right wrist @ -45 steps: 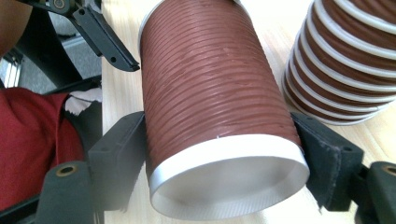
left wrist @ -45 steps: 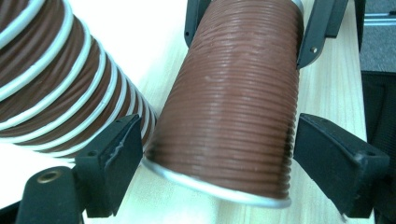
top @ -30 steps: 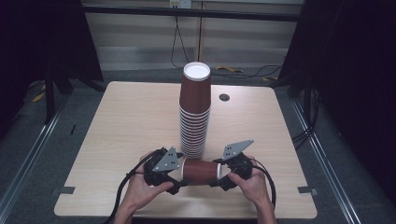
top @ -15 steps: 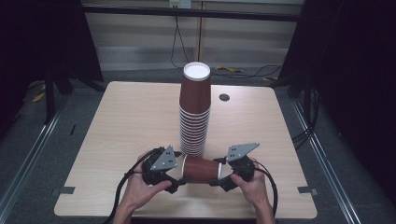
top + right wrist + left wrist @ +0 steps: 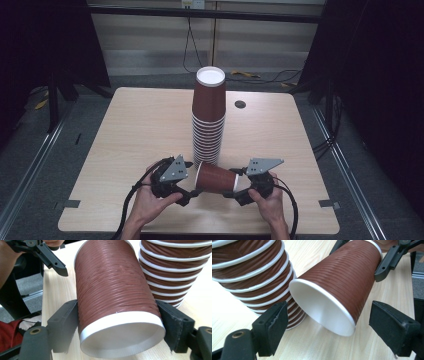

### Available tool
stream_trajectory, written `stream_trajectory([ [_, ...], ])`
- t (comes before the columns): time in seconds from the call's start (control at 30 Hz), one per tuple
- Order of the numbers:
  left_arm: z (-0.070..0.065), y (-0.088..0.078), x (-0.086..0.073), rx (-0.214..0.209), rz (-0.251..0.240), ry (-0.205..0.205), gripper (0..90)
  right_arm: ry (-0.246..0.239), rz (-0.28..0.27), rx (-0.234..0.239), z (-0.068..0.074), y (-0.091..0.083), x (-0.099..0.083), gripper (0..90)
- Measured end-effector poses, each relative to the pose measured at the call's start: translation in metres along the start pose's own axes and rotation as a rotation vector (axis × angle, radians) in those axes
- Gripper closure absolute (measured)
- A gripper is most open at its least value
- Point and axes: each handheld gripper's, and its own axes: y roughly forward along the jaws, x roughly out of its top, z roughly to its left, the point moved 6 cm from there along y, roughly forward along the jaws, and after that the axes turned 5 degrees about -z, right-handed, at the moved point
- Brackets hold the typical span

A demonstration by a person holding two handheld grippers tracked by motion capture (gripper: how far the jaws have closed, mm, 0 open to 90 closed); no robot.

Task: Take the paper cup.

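Note:
A tall stack of upturned brown paper cups (image 5: 209, 120) stands in the middle of the table (image 5: 125, 130). In front of it a single brown cup (image 5: 215, 177) hangs on its side between both grippers. My right gripper (image 5: 234, 188) is shut on this cup just behind its white rim, the pads pressing both sides (image 5: 120, 325). My left gripper (image 5: 192, 189) is open at the cup's narrow end. Its jaws stand either side of the white base (image 5: 322, 307) with a gap on each side. The stack (image 5: 254, 272) rises just behind the cup.
A small dark round hole (image 5: 240, 104) sits in the tabletop behind and right of the stack. Black cables trail from both grippers toward the front edge. Dark frame posts and floor rails stand to the left and right of the table.

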Motion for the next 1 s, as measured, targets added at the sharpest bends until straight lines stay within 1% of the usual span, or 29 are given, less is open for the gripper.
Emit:
stream_trajectory([
  [0.07, 0.0003, -0.0004, -0.0004, 0.0, -0.002, 0.002, 15.7, 0.003, -0.016, -0.001, 0.0005, -0.0006, -0.0006, 22.7],
  [0.13, 0.0003, -0.0003, -0.0008, 0.002, -0.005, -0.01, 15.7, 0.003, -0.03, -0.005, 0.0008, -0.001, -0.0006, 22.6],
  [0.2, 0.0007, -0.0001, -0.0009, 0.002, -0.007, -0.008, 15.7, 0.005, -0.039, -0.003, 0.0016, -0.0015, -0.0006, 22.7],
  [0.3, 0.0007, 0.0002, -0.0011, 0.001, -0.003, -0.008, 15.7, 0.005, -0.054, 0.005, 0.0026, -0.0014, -0.0011, 22.7],
  [0.47, -0.0005, 0.0021, -0.0011, -0.004, -0.009, -0.013, 15.7, 0.008, -0.08, 0.018, 0.0033, -0.0026, -0.0018, 22.7],
  [0.63, -0.0005, 0.002, -0.0012, -0.013, -0.019, -0.015, 15.5, 0.005, -0.093, 0.027, 0.004, -0.0045, -0.0011, 22.7],
  [0.7, -0.0009, 0.0021, -0.0011, -0.026, -0.023, -0.018, 15.3, -0.001, -0.105, 0.023, 0.004, -0.0057, -0.0004, 22.7],
  [0.73, -0.001, 0.0022, -0.0011, -0.027, -0.024, -0.019, 15.3, 0.0, -0.109, 0.029, 0.0042, -0.006, -0.0003, 22.7],
  [0.8, -0.0019, 0.0024, -0.0011, -0.042, -0.027, -0.018, 15.2, 0.002, -0.115, 0.036, 0.0046, -0.0063, -0.0003, 22.8],
  [0.87, -0.0021, 0.0026, -0.0014, -0.043, -0.028, -0.023, 15.2, -0.002, -0.116, 0.039, 0.005, -0.0062, -0.0008, 22.8],
  [0.93, -0.0005, 0.0028, -0.0011, -0.034, -0.038, -0.029, 12.4, -0.003, -0.126, 0.045, 0.0053, -0.006, -0.0007, 22.8],
  [1.0, -0.0002, 0.0027, -0.0009, -0.038, -0.042, -0.026, 8.3, -0.005, -0.136, 0.056, 0.0058, -0.0068, -0.0006, 22.8],
])
